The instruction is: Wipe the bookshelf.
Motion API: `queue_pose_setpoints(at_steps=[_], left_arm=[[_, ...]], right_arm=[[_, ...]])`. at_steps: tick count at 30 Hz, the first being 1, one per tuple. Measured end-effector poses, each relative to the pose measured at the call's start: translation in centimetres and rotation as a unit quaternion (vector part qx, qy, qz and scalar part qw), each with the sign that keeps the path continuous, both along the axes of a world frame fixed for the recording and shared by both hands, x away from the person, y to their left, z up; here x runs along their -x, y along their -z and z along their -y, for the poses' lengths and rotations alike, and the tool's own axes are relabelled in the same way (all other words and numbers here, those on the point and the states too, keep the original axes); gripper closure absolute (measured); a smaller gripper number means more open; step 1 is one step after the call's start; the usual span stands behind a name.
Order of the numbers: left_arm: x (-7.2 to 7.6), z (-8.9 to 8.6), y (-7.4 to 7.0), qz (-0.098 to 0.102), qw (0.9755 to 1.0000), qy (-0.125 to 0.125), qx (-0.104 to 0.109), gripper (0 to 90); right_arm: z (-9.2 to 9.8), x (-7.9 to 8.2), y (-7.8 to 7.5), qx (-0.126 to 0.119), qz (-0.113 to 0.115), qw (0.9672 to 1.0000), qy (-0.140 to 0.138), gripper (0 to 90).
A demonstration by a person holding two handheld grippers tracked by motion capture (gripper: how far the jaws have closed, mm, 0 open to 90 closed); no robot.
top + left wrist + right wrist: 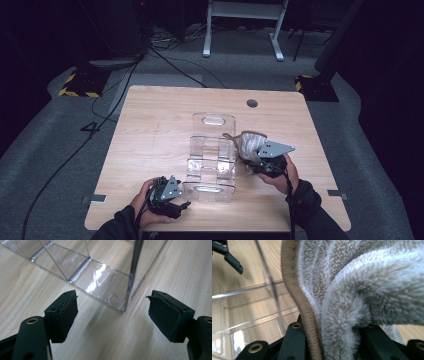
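Note:
A clear plastic organizer point(212, 155) with several compartments stands in the middle of the wooden table point(150, 125). My right gripper point(250, 159) is at its right side, shut on a fluffy beige-and-white striped towel point(248, 141) with a brown hem. In the right gripper view the towel point(362, 285) bulges out between the jaws of that gripper point(337, 340), and the organizer point(249, 310) lies to the left. My left gripper point(184, 204) rests low by the organizer's near left corner. It point(112, 315) is open and empty, facing the organizer's corner point(100, 277).
The table has a cable hole point(252, 103) at the back right. Beyond the table are grey floor, black cables point(125, 80) and a white desk frame point(242, 30). Bare wood lies left of the organizer.

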State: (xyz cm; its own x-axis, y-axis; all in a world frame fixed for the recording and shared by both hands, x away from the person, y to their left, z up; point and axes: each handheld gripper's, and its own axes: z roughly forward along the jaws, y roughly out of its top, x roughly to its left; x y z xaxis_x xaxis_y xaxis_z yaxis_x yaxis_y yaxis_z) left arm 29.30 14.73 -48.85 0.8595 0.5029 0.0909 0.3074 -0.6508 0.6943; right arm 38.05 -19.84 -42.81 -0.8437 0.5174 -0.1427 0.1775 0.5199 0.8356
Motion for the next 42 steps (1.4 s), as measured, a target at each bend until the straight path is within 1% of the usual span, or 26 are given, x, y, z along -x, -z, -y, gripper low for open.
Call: queue_pose_setpoints(at_steps=[2, 4, 7, 9, 12, 13, 14, 15, 16, 17, 19, 21, 22, 24, 25, 27, 29, 30, 31, 33, 35, 36, 37, 38, 39, 42], left_arm=[[-0.3, 0.2, 0.0, 0.005, 1.0, -0.004, 0.0, 23.9], [-0.5, 0.2, 0.1, 0.008, 0.9999, -0.008, 0.002, 24.3], [-0.8, 0.3, 0.1, 0.007, 0.9999, -0.003, 0.009, 21.9], [-0.9, 0.2, 0.1, 0.009, 0.9999, -0.003, 0.007, 21.8], [-1.2, -0.1, 0.0, 0.013, 0.9999, -0.01, 0.005, 20.2], [-1.3, -0.2, -0.1, 0.017, 0.9997, -0.017, 0.007, 20.2], [-1.3, -0.2, -0.1, 0.017, 0.9997, -0.017, 0.007, 20.3], [-1.5, -0.4, -0.2, 0.02, 0.9994, -0.026, 0.015, 20.3], [-1.5, -0.4, -0.2, 0.02, 0.9994, -0.026, 0.015, 20.3], [-1.9, -0.5, -0.5, 0.021, 0.9991, -0.029, 0.025, 20.3], [-2.4, -0.5, -0.7, 0.025, 0.9988, -0.028, 0.031, 20.3], [-2.9, -0.6, -0.8, 0.023, 0.9987, -0.025, 0.038, 19.9], [-2.9, -0.6, -0.8, 0.023, 0.9987, -0.025, 0.038, 19.9], [-3.4, -0.8, -0.8, 0.017, 0.9987, -0.02, 0.044, 20.0], [-3.5, -0.8, -0.8, 0.016, 0.9987, -0.02, 0.044, 20.1], [-3.6, -0.9, -0.8, 0.014, 0.9987, -0.019, 0.045, 20.7], [-3.6, -0.9, -0.8, 0.012, 0.9987, -0.017, 0.046, 21.6], [-3.6, -0.9, -0.8, 0.012, 0.9988, -0.017, 0.045, 22.1], [-3.6, -0.9, -0.8, 0.011, 0.9988, -0.016, 0.045, 22.2], [-3.6, -0.9, -0.9, 0.011, 0.9988, -0.013, 0.045, 23.2], [-3.6, -0.9, -0.8, 0.009, 0.9988, -0.011, 0.046, 23.6], [-3.6, -0.9, -0.8, 0.009, 0.9988, -0.011, 0.046, 23.8], [-3.6, -0.9, -0.8, 0.009, 0.9988, -0.01, 0.047, 23.8], [-3.6, -0.9, -0.8, 0.009, 0.9988, -0.009, 0.048, 23.9], [-3.6, -0.9, -0.8, 0.008, 0.9988, -0.009, 0.048, 24.1], [-3.6, -0.9, -0.8, 0.007, 0.9987, -0.008, 0.049, 24.2]], right_arm=[[0.2, 0.0, 0.1, -0.008, -0.009, 0.9998, -0.013, 69.6], [0.3, 0.5, -0.1, -0.007, -0.009, 0.9996, -0.025, 69.6], [0.4, 1.7, -0.5, -0.007, -0.015, 0.9974, -0.071, 69.5], [0.4, 2.5, -0.6, 0.0, -0.012, 0.996, -0.088, 69.5], [0.3, 3.9, -0.7, 0.008, -0.014, 0.9926, -0.121, 69.5], [0.1, 4.3, -0.7, 0.012, -0.012, 0.9914, -0.13, 69.6], [-0.1, 4.7, -0.7, 0.015, -0.013, 0.9905, -0.136, 69.6], [-0.4, 5.2, -0.7, 0.021, -0.008, 0.9893, -0.144, 69.6], [-0.4, 5.2, -0.7, 0.021, -0.008, 0.9893, -0.144, 69.6], [-1.0, 6.0, -0.7, 0.023, -0.007, 0.9866, -0.162, 69.6], [-1.6, 6.7, -0.6, 0.027, -0.006, 0.9836, -0.178, 69.6], [-2.3, 7.4, -0.6, 0.033, -0.005, 0.9796, -0.198, 69.6], [-2.6, 7.7, -0.6, 0.038, -0.001, 0.9792, -0.199, 69.6], [-2.9, 7.7, -0.6, 0.04, 0.006, 0.9793, -0.198, 69.6], [-2.9, 7.4, -0.6, 0.038, 0.008, 0.9804, -0.193, 69.6], [-2.6, 6.8, -0.7, 0.037, 0.012, 0.9839, -0.174, 69.6], [-2.1, 5.5, -0.8, 0.028, 0.017, 0.9898, -0.139, 69.5], [-1.9, 4.8, -0.9, 0.027, 0.016, 0.9918, -0.124, 69.5], [-1.7, 4.3, -0.9, 0.024, 0.017, 0.9933, -0.112, 69.5], [-1.1, 2.8, -1.0, 0.008, 0.013, 0.9964, -0.083, 69.5], [-0.7, 1.3, -1.1, -0.002, 0.009, 0.9983, -0.057, 69.4], [-0.7, 1.3, -1.1, -0.002, 0.009, 0.9983, -0.057, 69.4], [-0.6, 0.8, -1.1, -0.002, 0.008, 0.9988, -0.047, 69.4], [-0.7, 0.0, -1.0, 0.011, 0.014, 0.9994, -0.031, 69.3], [-0.7, -0.5, -1.0, 0.012, 0.017, 0.9996, -0.017, 69.4], [-0.7, -1.6, -1.2, 0.01, 0.019, 0.9998, 0.003, 69.3]])
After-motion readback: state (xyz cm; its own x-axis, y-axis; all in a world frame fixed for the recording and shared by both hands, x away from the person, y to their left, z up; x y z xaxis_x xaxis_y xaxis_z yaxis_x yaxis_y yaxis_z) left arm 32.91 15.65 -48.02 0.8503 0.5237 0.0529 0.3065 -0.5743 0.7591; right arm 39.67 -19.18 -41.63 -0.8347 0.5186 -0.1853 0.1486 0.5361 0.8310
